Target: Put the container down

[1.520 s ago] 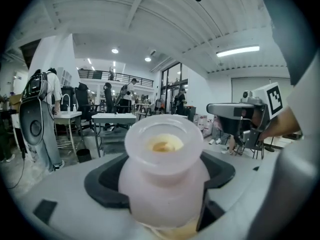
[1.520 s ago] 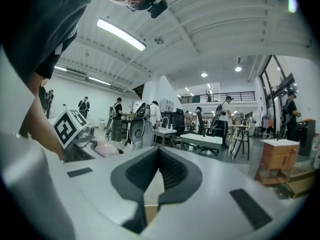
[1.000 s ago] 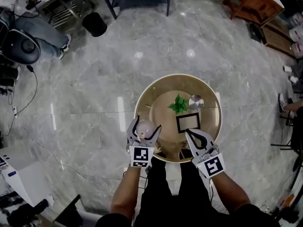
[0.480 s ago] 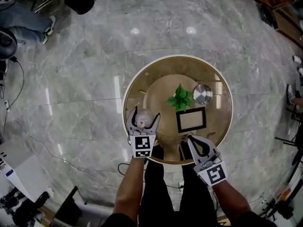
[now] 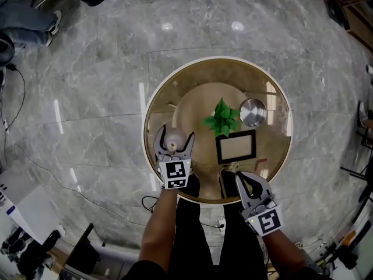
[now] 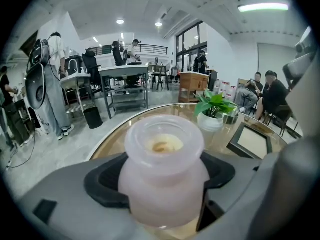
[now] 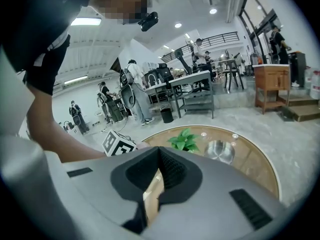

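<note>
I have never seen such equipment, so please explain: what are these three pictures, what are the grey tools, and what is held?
A person holds a two-jaw gripper in each hand. The head view looks down from the person's head; the other two come from cameras on the grippers. On the round glass table are a small plant, a picture frame and a metal bowl. The left gripper clamps a frosted container. The right gripper is shut and empty.
</note>
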The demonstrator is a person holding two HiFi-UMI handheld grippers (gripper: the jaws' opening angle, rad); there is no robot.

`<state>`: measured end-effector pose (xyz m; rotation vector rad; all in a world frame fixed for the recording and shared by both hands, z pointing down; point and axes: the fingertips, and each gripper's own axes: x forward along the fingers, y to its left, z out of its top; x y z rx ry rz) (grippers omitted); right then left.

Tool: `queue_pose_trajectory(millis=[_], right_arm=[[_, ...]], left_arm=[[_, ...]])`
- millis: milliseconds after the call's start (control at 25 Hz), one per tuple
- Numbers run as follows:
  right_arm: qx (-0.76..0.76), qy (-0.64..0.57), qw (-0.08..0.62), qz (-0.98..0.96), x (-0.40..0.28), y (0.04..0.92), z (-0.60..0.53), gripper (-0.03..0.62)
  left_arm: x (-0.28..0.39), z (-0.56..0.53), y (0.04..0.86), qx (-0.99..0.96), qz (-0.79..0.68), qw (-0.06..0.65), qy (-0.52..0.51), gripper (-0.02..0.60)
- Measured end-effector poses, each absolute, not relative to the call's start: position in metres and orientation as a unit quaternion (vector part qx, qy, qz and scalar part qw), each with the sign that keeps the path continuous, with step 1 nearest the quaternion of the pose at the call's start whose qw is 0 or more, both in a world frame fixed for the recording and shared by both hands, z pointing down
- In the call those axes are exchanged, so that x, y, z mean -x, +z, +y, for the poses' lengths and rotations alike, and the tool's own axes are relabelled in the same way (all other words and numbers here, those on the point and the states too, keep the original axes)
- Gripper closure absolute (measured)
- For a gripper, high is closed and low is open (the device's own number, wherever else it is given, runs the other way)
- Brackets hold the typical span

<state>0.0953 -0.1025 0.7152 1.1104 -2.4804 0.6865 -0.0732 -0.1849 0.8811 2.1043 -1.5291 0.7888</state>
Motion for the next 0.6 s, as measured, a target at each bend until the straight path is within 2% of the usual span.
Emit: queue_pose_trajectory(millis=[480,600], right_arm=[[-0.384,0.246,0.152,-0.877,-0.081,0.702,-0.101,0.594],[-0.380,0.246,0.154,-0.878,-0.077,0.697,-0.096,0.594]], left_arm=[[0.077,-0.188,0.881,-0.748,-0.559,0.192,0.301,0.163],[0.076,-0.185,0.883,-0.748,-0.556,0.205,0.300,0.124]])
